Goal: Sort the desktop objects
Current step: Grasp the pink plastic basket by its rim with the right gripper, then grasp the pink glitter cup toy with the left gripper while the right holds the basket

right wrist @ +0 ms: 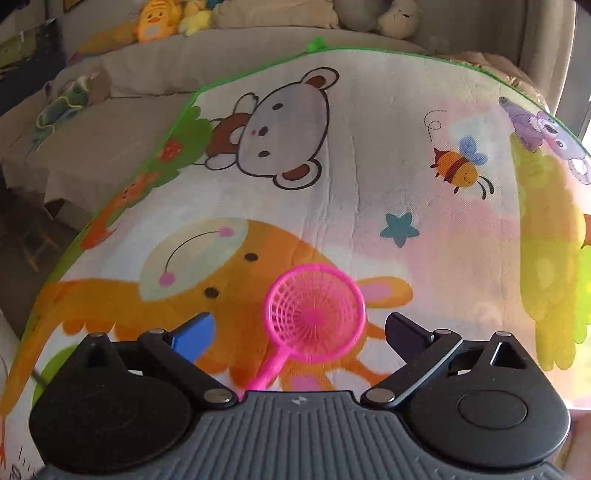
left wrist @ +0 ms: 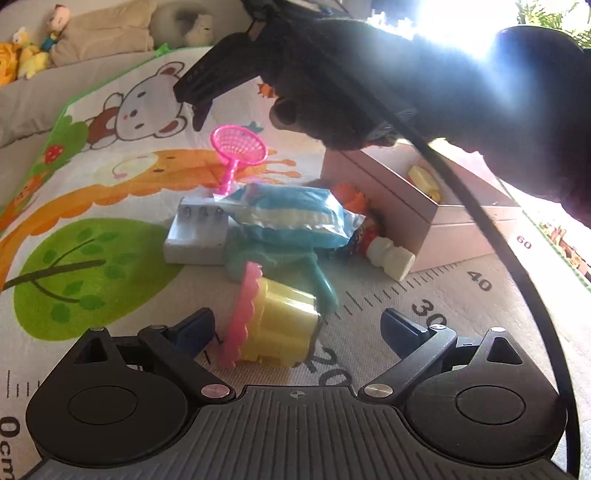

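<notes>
- The pink plastic toy scoop net with a round mesh head and thin handle (right wrist: 317, 320) lies on the cartoon-printed play mat (right wrist: 369, 184), its head over the orange animal print; in the right wrist view it sits between the spread fingers of the right gripper (right wrist: 299, 332), touched by neither.
- The right gripper's jaws stand wide apart and hold nothing; in the left wrist view this gripper (left wrist: 201, 107) hangs above the net (left wrist: 238, 149), gripped by a dark-gloved hand (left wrist: 332, 85).
- Just nearer than the net's handle lies a white plastic battery charger with empty slots (left wrist: 197, 236), and against it a blue and white crinkly snack packet (left wrist: 291, 218) that overlaps a teal soft cloth piece (left wrist: 291, 264).
- A yellow plastic cup-shaped toy with a pink scalloped rim (left wrist: 273, 325) lies on its side nearest the left gripper (left wrist: 297, 330), between its fingers but not pinched.
- The left gripper's jaws are spread wide, empty.
- A small white plastic bottle with a colourful label (left wrist: 388, 254) lies beside a pale pink open cardboard box (left wrist: 413, 206), which holds a yellow object (left wrist: 424, 181).
- A printed ruler scale runs along the mat's near edge.
- Plush toys (right wrist: 162, 18) rest on the beige sofa (right wrist: 147, 74) beyond the mat.
</notes>
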The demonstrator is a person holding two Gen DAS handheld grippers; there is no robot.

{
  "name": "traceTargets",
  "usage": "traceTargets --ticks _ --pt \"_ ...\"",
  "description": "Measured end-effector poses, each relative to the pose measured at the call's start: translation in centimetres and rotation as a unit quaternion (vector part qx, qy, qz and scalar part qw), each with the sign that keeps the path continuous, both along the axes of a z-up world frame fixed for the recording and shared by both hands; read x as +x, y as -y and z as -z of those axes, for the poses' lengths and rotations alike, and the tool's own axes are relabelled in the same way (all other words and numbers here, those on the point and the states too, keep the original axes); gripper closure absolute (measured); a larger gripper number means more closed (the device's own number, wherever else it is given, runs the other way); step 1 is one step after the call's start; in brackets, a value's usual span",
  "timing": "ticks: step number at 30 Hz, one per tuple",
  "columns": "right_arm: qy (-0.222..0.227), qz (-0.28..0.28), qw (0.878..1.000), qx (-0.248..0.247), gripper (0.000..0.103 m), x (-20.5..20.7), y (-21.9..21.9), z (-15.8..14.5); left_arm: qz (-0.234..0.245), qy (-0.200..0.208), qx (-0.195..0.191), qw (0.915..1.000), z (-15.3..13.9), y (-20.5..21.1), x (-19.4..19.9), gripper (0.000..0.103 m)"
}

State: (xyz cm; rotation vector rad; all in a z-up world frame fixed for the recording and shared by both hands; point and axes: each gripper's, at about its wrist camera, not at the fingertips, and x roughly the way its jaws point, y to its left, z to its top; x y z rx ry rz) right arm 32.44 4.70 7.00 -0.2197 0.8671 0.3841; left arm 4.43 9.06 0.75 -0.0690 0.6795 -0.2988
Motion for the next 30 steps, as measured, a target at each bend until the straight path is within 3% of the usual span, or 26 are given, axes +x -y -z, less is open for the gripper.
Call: traceTargets --ticks 5,6,7,9,11,17,21,24,30 --pt "0.005 0.019 0.995 -0.095 0.004 2.6 -2.5 4.6 -0.006 -0.006 -0.01 0.9999 0.2 -0.5 0.1 0.003" --pt "-0.012 0.028 0.996 -0.084 0.009 2.9 -2.0 4.9 -0.005 -0.005 -0.01 0.9999 0.2 -0.5 0.2 0.003" --pt "-0.03 0.033 0.997 -0.064 0.021 3.1 -1.4 4.9 -0.003 -0.005 -0.011 0.9999 0.1 -0.4 0.1 0.003" --pt "-0.052 0.04 0.998 -0.023 0.022 2.8 -0.1 4.2 0.0 -0.003 -0.012 0.9999 0.1 -0.4 0.0 0.003" --pt "-0.031 0.032 0.999 -0.001 0.022 1.2 1.2 2.3 0.0 -0.003 -0.013 0.9999 0.1 -0.5 0.0 0.003" --pt "0.036 -0.015 0.995 0.092 0.022 -7.3 7.7 -6.1 0.003 0.004 -0.006 1.0 -0.1 0.0 -0.4 0.003" --pt "0.084 -0.045 0.99 0.108 0.022 -15.6 14.1 -9.4 0.008 0.026 0.02 0.9994 -0.4 0.9 -1.0 0.002" --pt "0.081 -0.047 0.991 0.093 0.022 -20.5 18.1 -8.7 0.002 0.051 0.045 0.9977 -0.8 1.7 -1.6 0.002" --pt "0.028 0.002 0.996 0.087 0.022 -26.5 24.4 -2.2 -0.022 0.064 0.042 0.9968 -2.2 3.1 -2.5 0.002"
